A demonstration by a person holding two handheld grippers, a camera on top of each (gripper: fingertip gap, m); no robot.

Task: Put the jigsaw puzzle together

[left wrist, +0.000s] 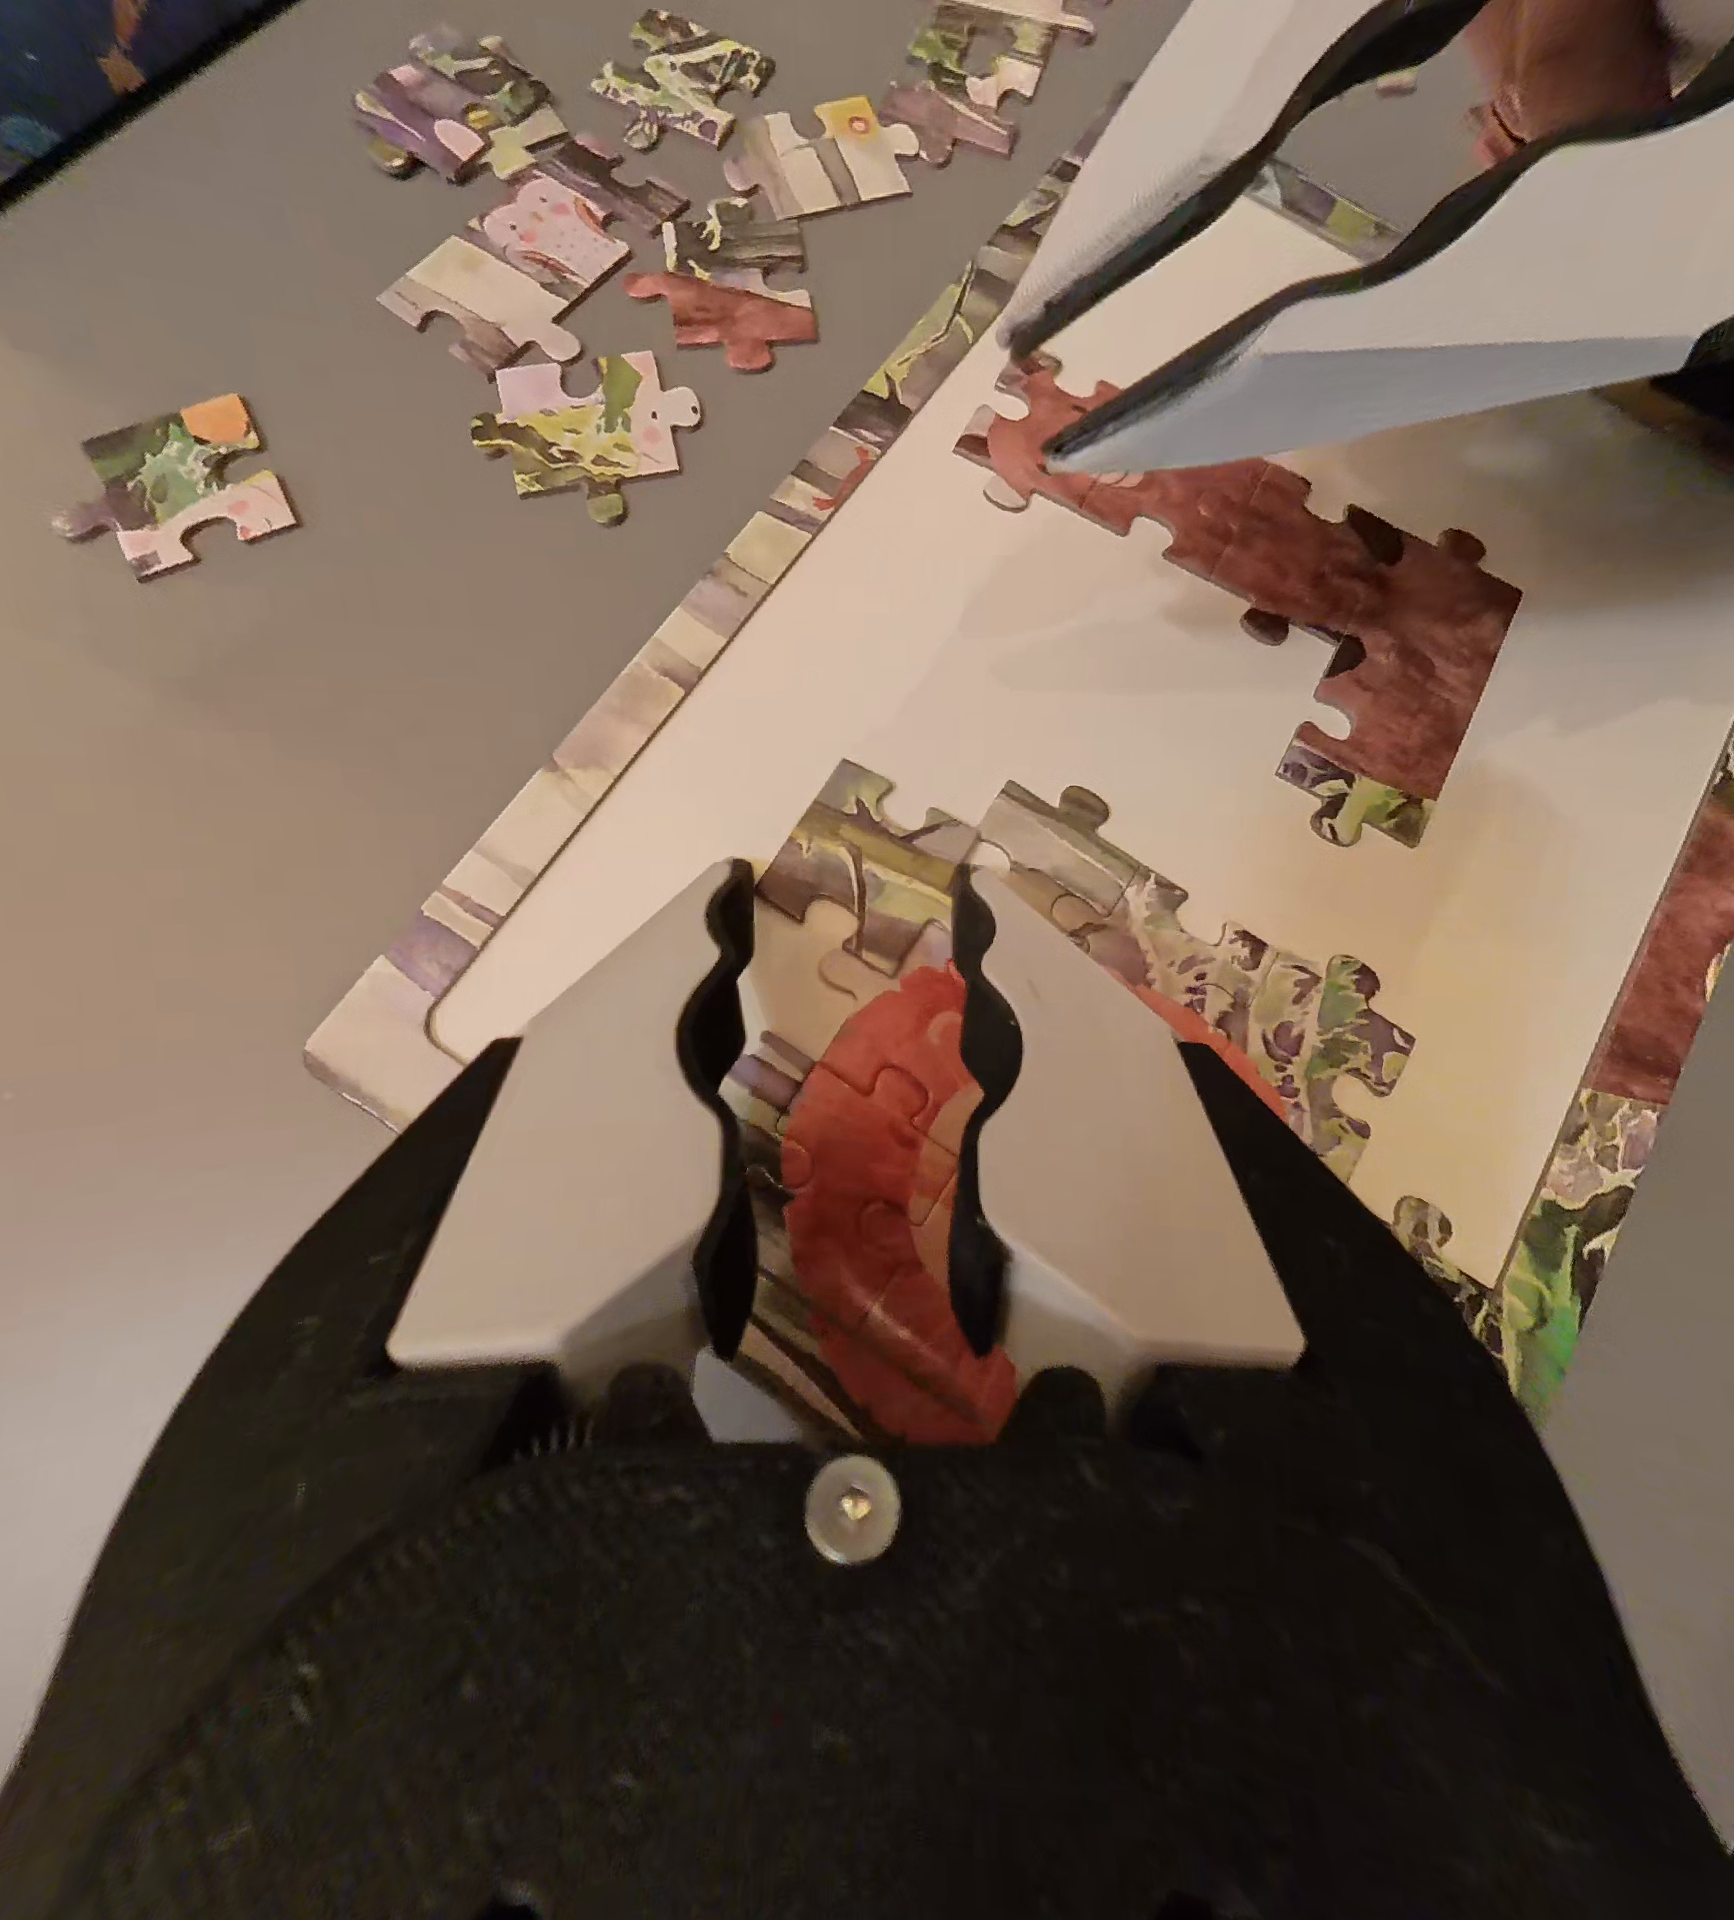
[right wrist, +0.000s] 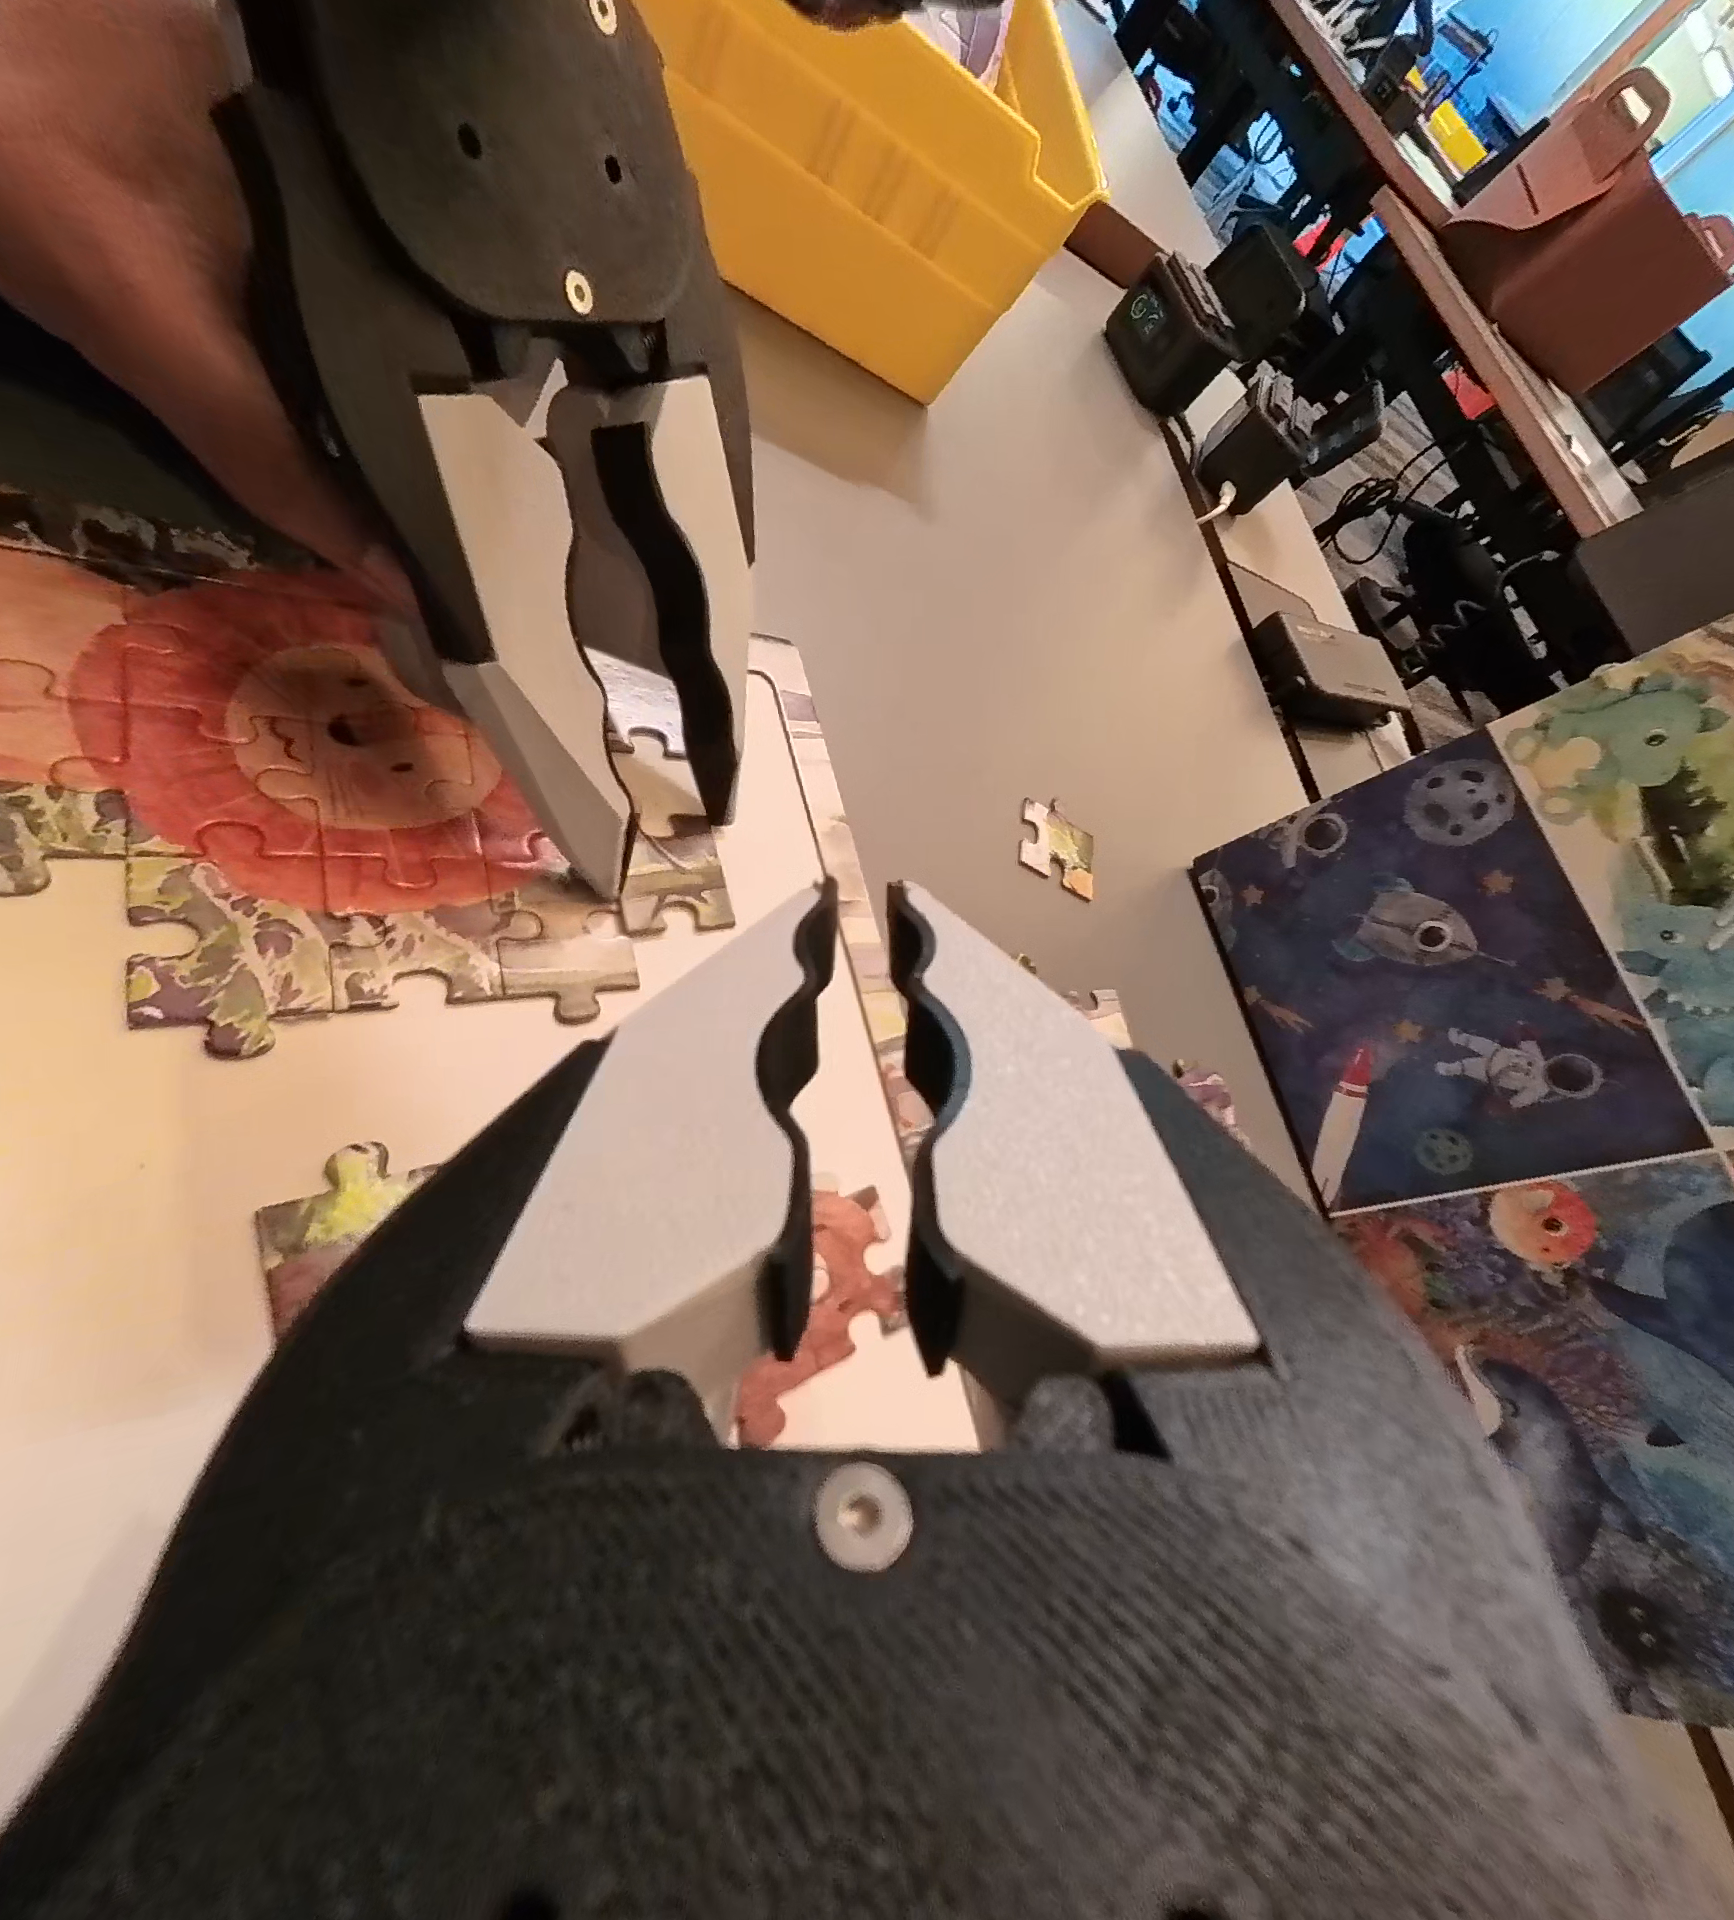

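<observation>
The left gripper point(left wrist: 847, 883) has its fingers point(left wrist: 728, 914) parted with nothing between them; the tips rest on or just above the joined lion section point(left wrist: 873, 1164) at the near end of the puzzle tray point(left wrist: 634, 686), though contact cannot be told for sure. The right gripper point(left wrist: 1034, 400) has fingers set a little apart, also empty, with one tip pressing on the end piece of the brown section point(left wrist: 1362, 603) farther along the tray's white base. From the right wrist view its own fingers point(right wrist: 956, 997) reach over the tray's edge. Loose pieces point(left wrist: 572, 260) lie scattered on the grey tabletop point(left wrist: 167, 831) beyond the tray's left border. A single piece point(right wrist: 1055, 847) lies apart, near picture boards point(right wrist: 1445, 987). A yellow bin point(right wrist: 873, 197) stands farther back. Both gripper bodies hide part of the assembled puzzle.
</observation>
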